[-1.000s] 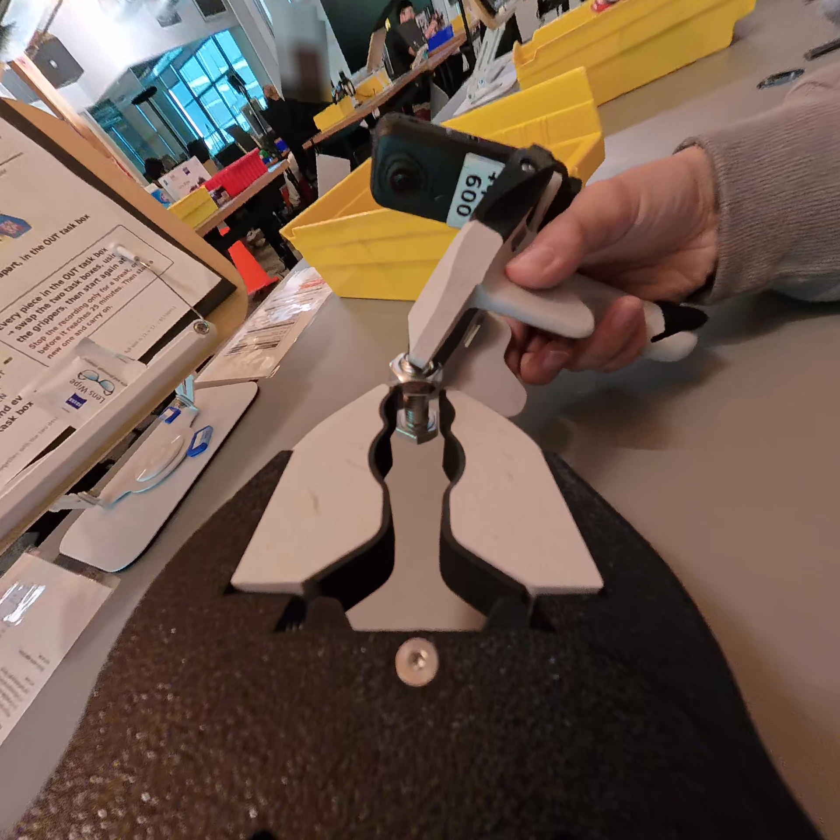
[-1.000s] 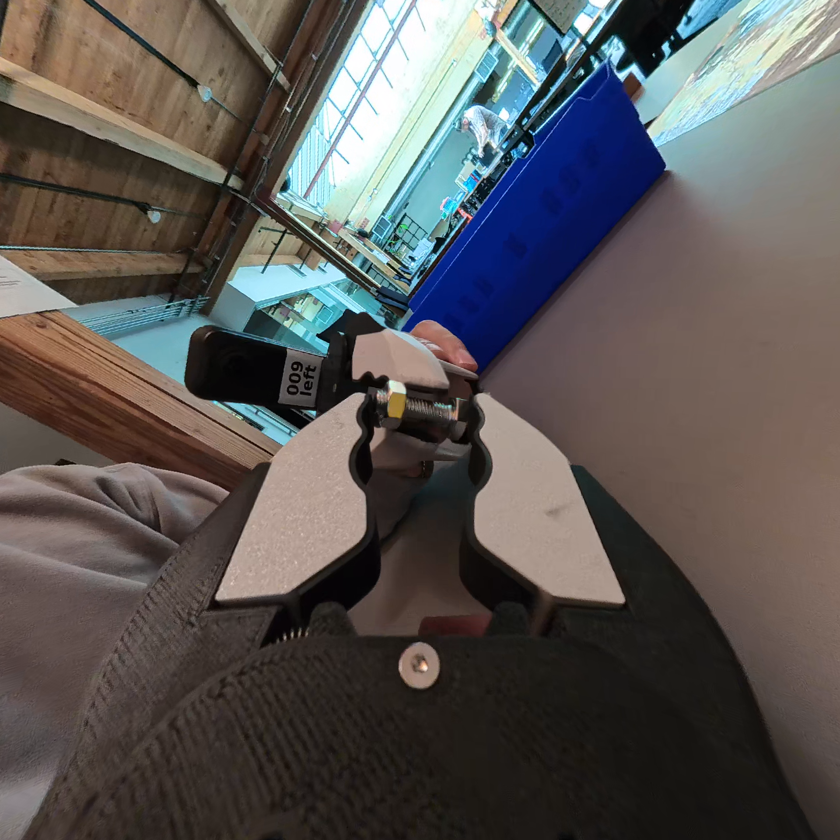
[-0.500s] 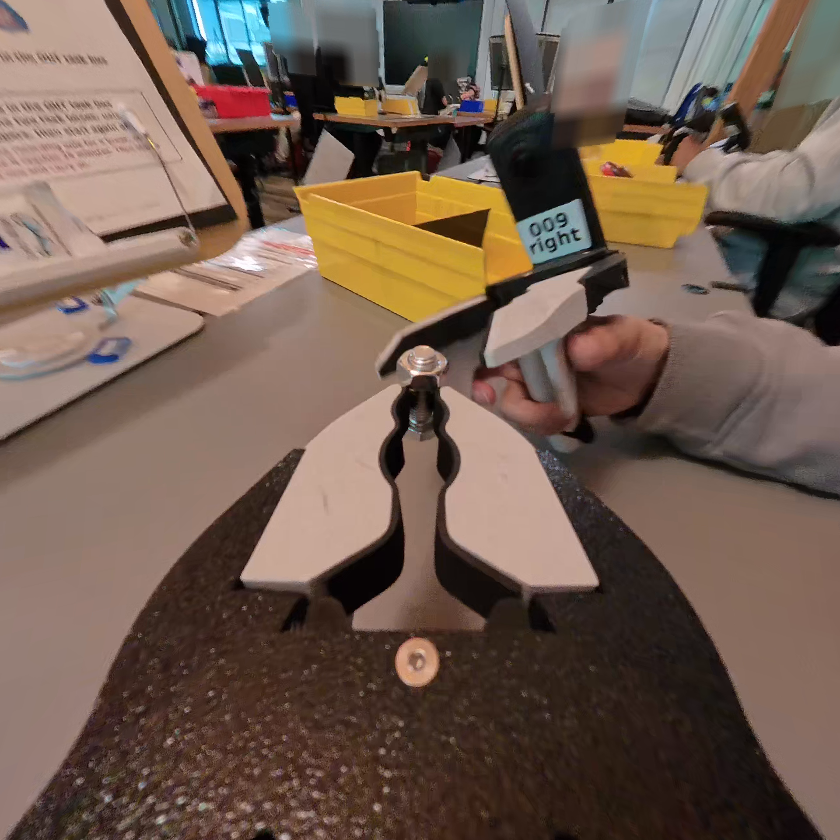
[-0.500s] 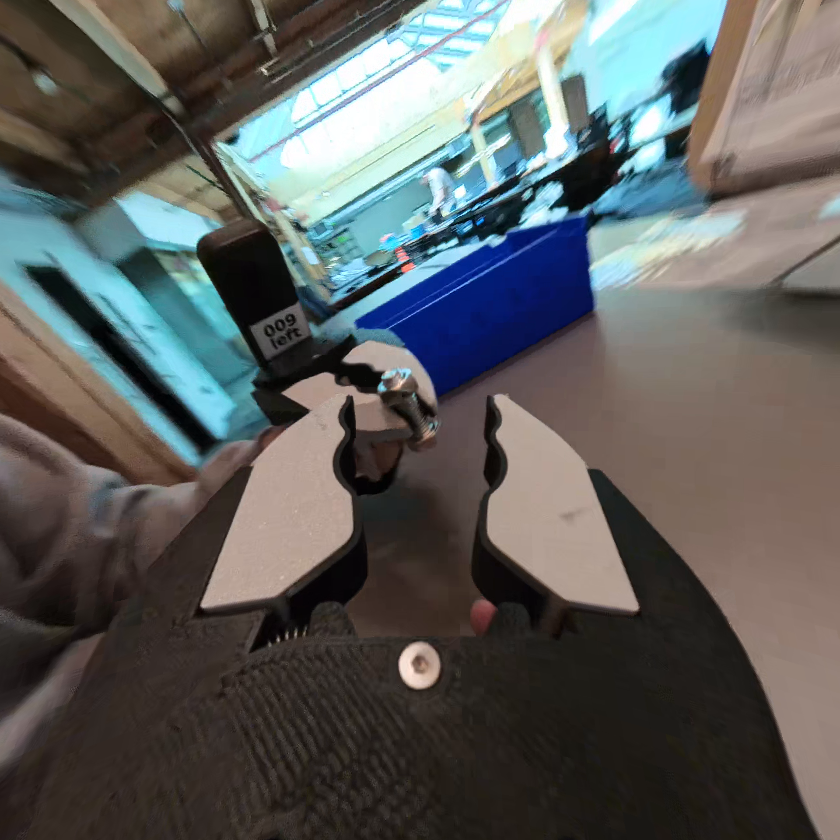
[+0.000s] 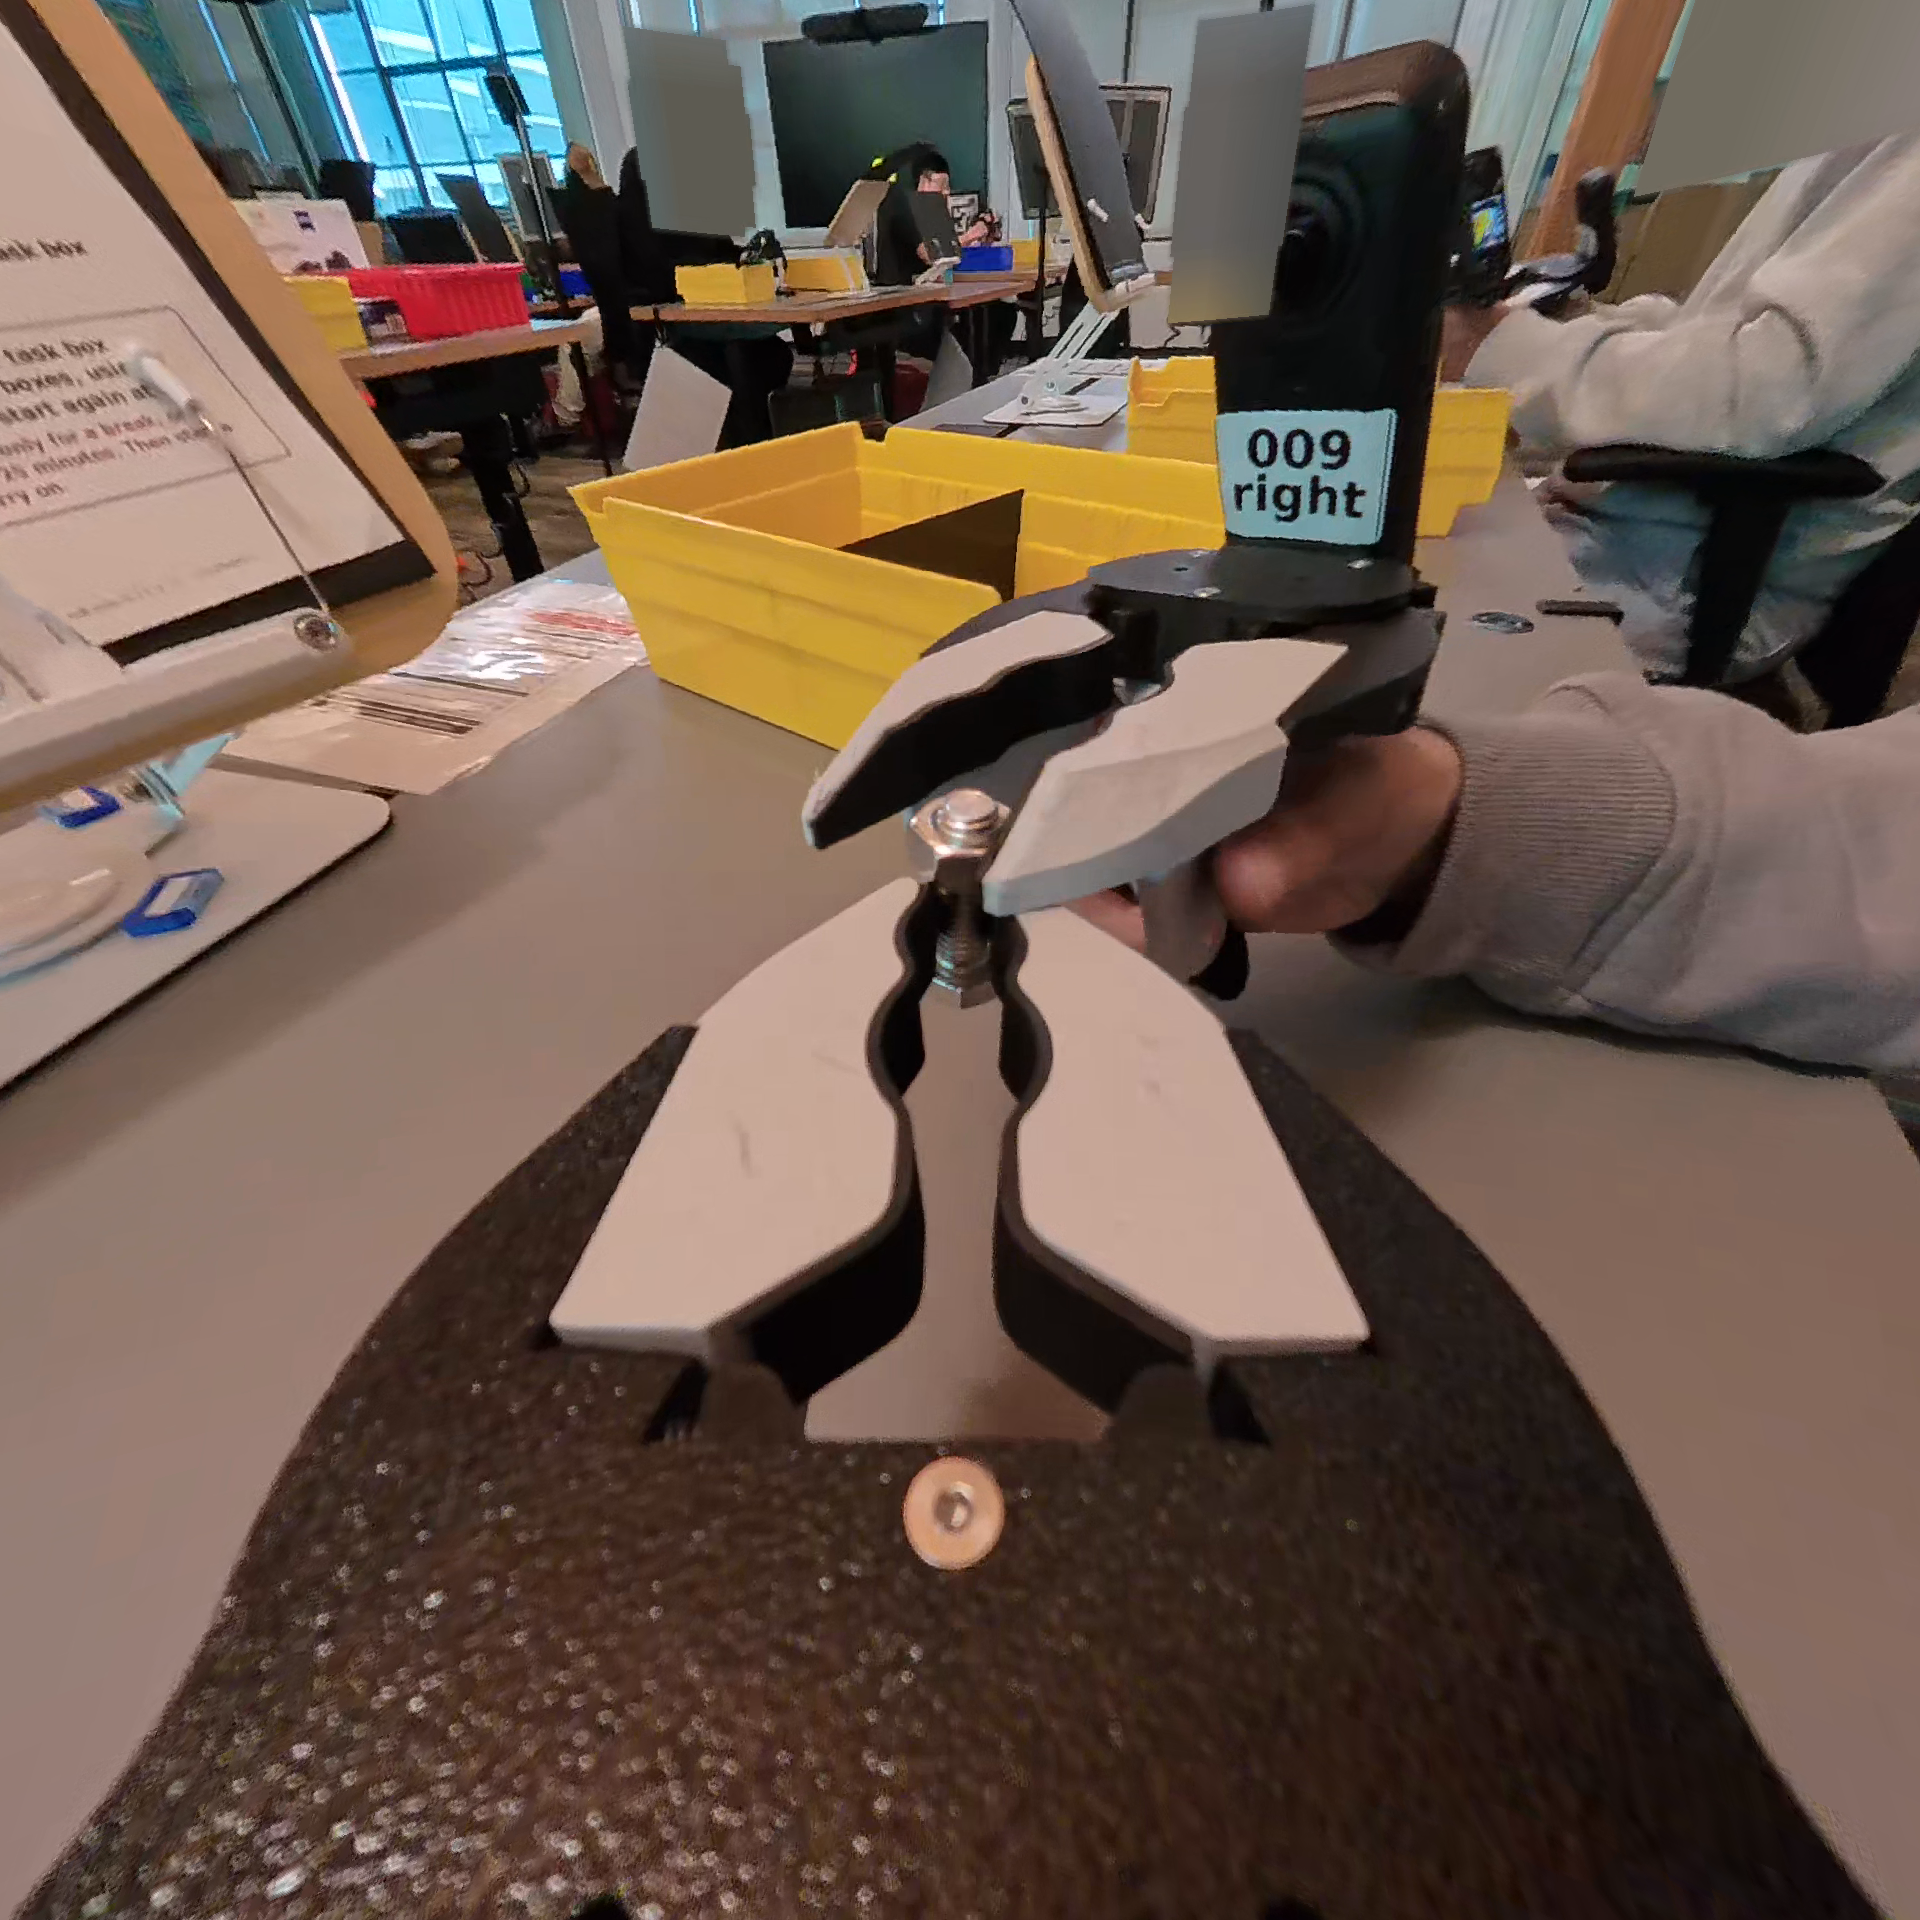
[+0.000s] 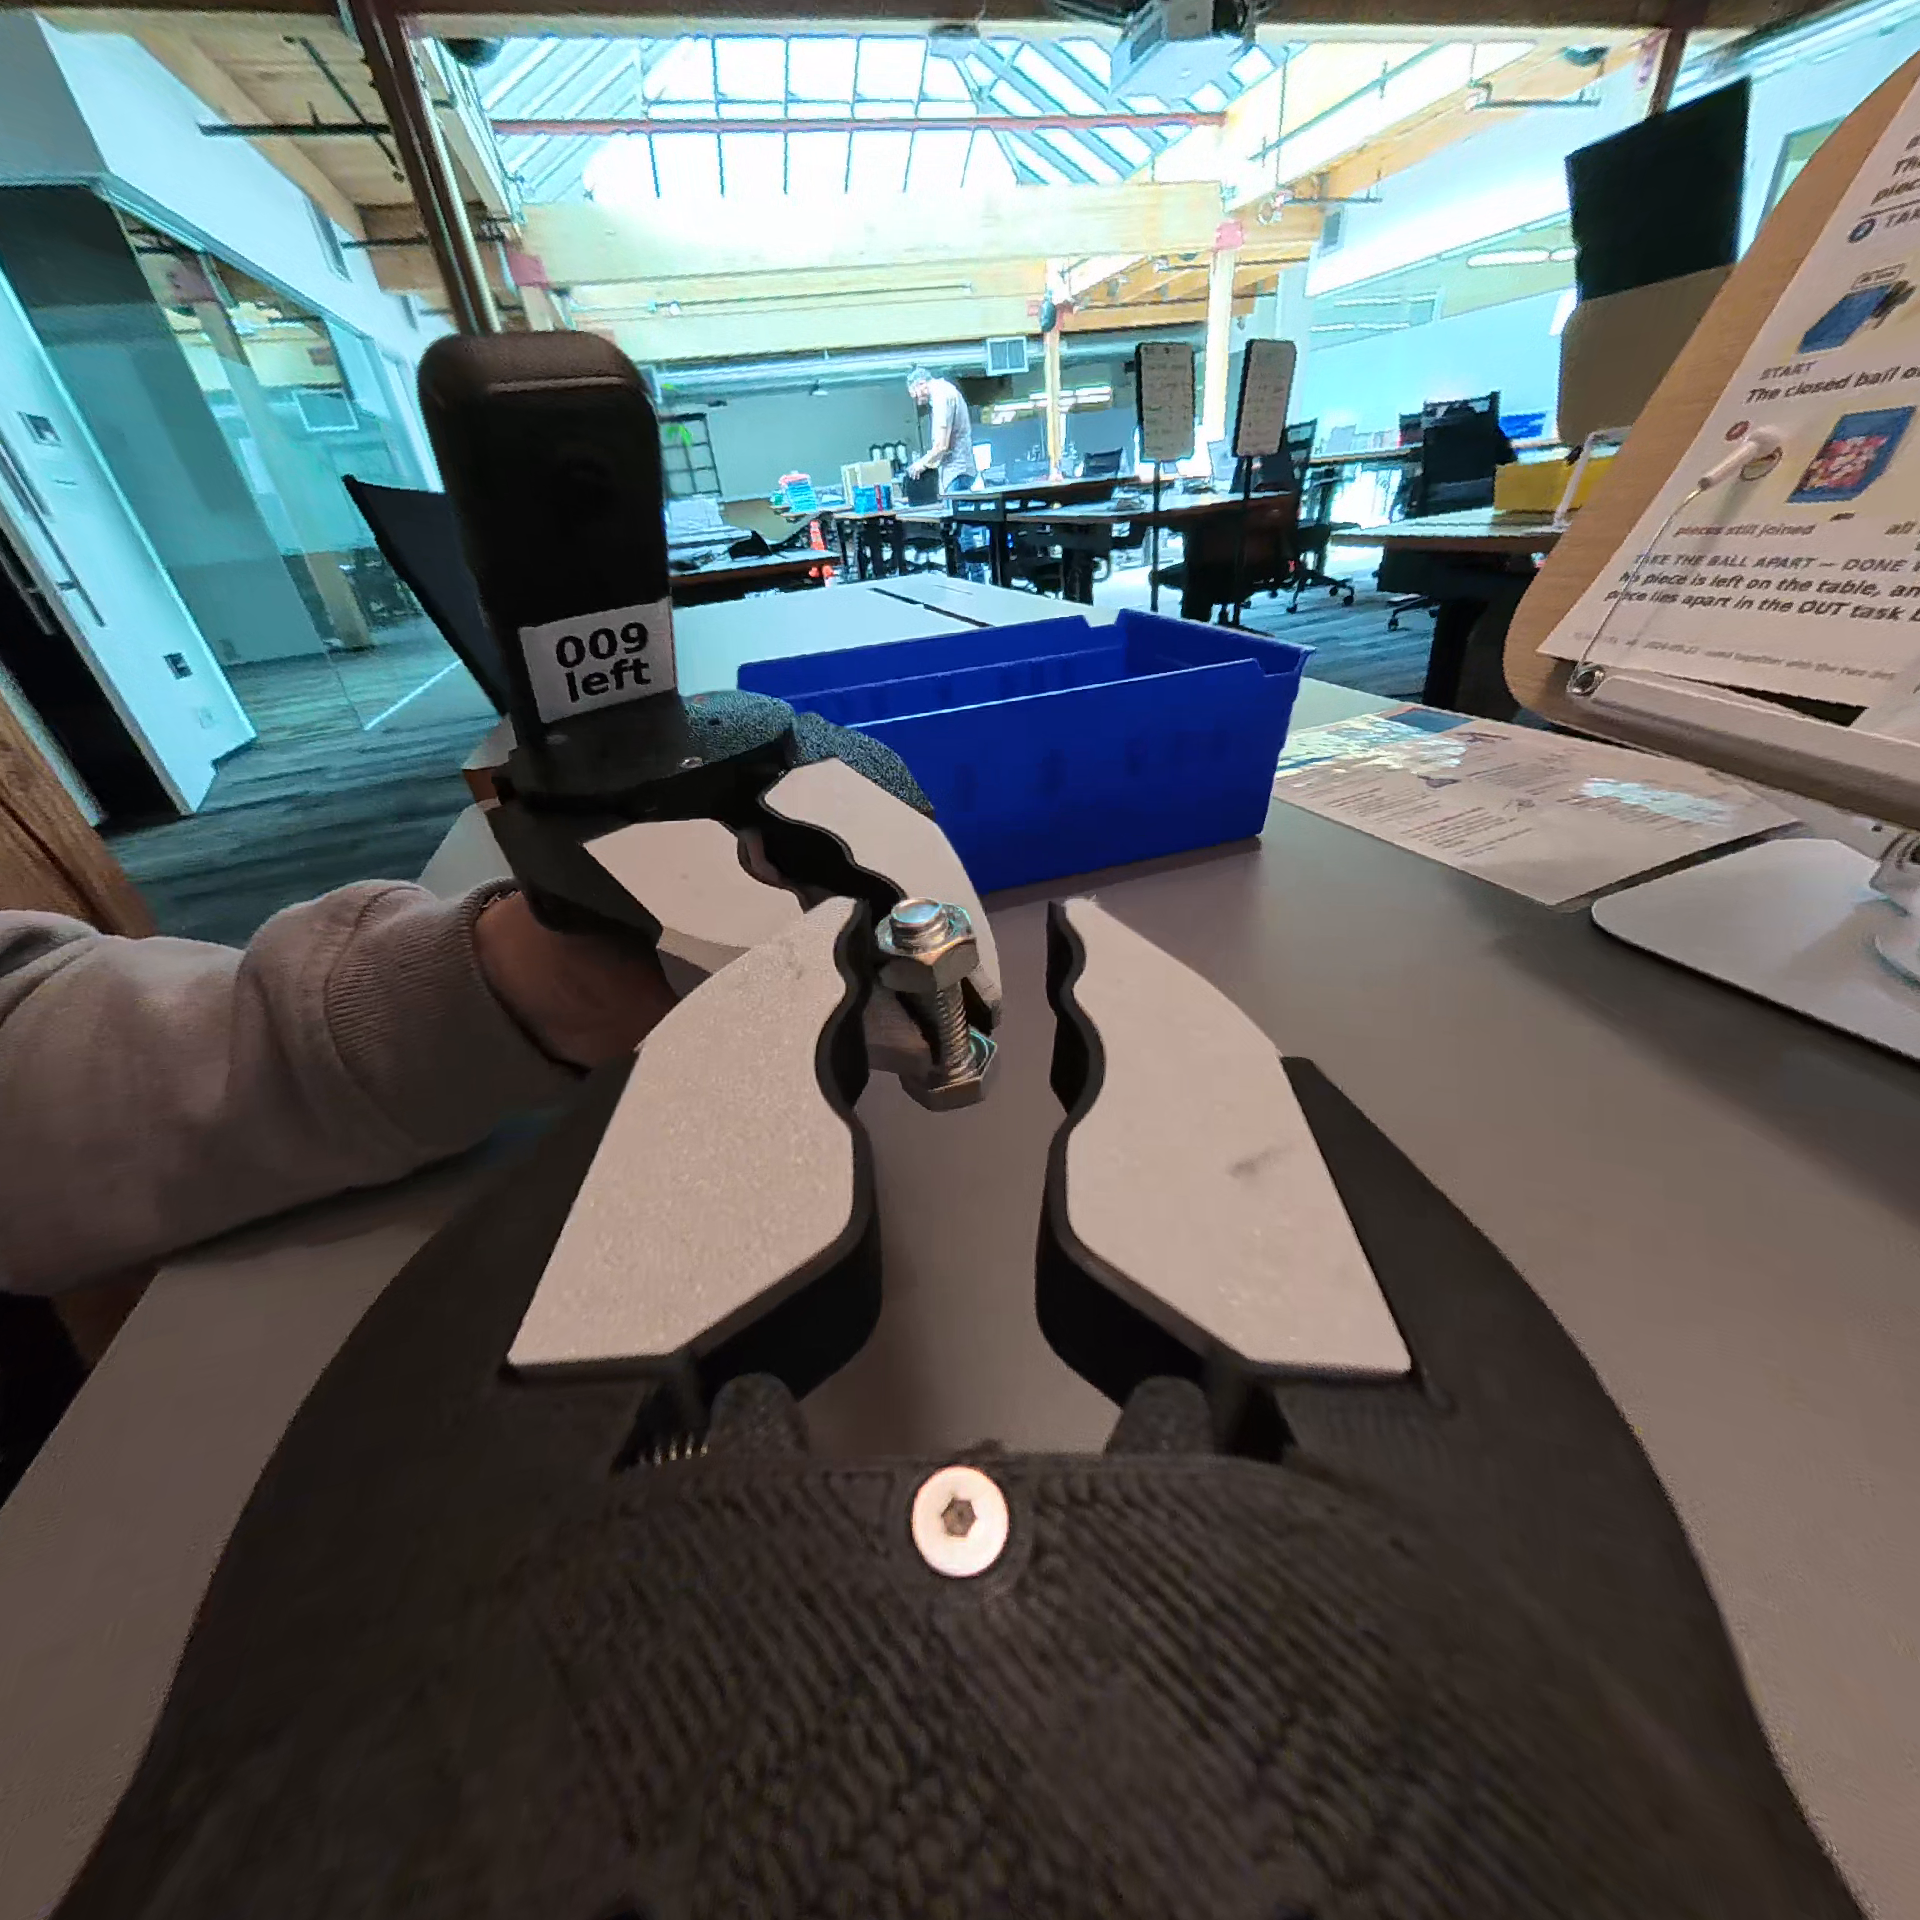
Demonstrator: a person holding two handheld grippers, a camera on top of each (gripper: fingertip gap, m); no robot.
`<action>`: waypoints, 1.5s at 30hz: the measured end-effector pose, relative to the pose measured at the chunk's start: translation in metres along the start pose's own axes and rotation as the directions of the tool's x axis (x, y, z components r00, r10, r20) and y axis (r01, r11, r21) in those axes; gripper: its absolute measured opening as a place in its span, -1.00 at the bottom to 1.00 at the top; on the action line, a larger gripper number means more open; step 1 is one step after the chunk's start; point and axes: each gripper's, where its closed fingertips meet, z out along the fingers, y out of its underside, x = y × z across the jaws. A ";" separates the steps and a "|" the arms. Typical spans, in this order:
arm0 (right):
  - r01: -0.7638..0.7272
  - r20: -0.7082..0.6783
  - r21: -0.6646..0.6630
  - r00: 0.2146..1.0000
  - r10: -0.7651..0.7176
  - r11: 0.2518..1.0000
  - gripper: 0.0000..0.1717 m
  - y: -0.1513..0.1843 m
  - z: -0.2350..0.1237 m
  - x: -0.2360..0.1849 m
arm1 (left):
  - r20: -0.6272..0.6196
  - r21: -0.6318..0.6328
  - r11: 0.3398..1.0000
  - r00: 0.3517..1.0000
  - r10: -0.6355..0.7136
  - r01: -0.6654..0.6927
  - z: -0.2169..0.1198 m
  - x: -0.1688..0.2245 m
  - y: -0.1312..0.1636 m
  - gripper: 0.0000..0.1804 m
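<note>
Right gripper (image 6: 951, 966) closer round upright bolt (image 5: 961, 894)

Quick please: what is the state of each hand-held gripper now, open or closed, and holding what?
Left hand-held gripper: closed on the silver bolt, upright with a nut on top.
Right hand-held gripper: open around the nut, right finger clear of it.

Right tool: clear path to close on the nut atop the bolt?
Probably yes. The right tool is open around the nut, one finger beside it; the left tool grips the bolt lower down, off the nut.
</note>
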 end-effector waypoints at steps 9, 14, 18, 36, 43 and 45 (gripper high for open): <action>0.001 -0.172 0.012 0.985 0.001 1.000 -0.59 -0.016 -0.028 0.035 | 0.078 0.079 0.997 0.997 -0.022 0.016 -0.020 -0.021 -0.013 -0.91; -0.001 -0.029 0.083 1.000 0.004 0.997 -0.58 -0.026 -0.013 0.002 | 0.015 0.092 0.995 0.999 -0.034 0.033 -0.008 -0.005 -0.014 -0.91; 0.016 -0.029 0.042 0.999 -0.015 0.999 -0.58 -0.016 -0.007 0.000 | -0.050 0.128 0.989 0.996 -0.070 0.076 -0.004 0.006 -0.019 -0.91; -0.067 0.089 0.193 0.995 0.051 0.979 -0.53 -0.042 -0.011 -0.018 | -0.084 0.309 0.943 0.991 -0.106 0.127 -0.010 0.010 -0.040 -0.91; -0.064 0.074 0.204 0.996 0.049 0.977 -0.65 -0.043 -0.014 -0.014 | -0.080 0.308 0.945 0.993 -0.088 0.109 -0.004 0.018 -0.042 -0.91; -0.058 0.038 0.205 0.998 0.051 0.977 -0.59 -0.046 -0.019 -0.006 | -0.054 0.338 0.934 0.993 -0.103 0.115 -0.010 0.010 -0.045 -0.91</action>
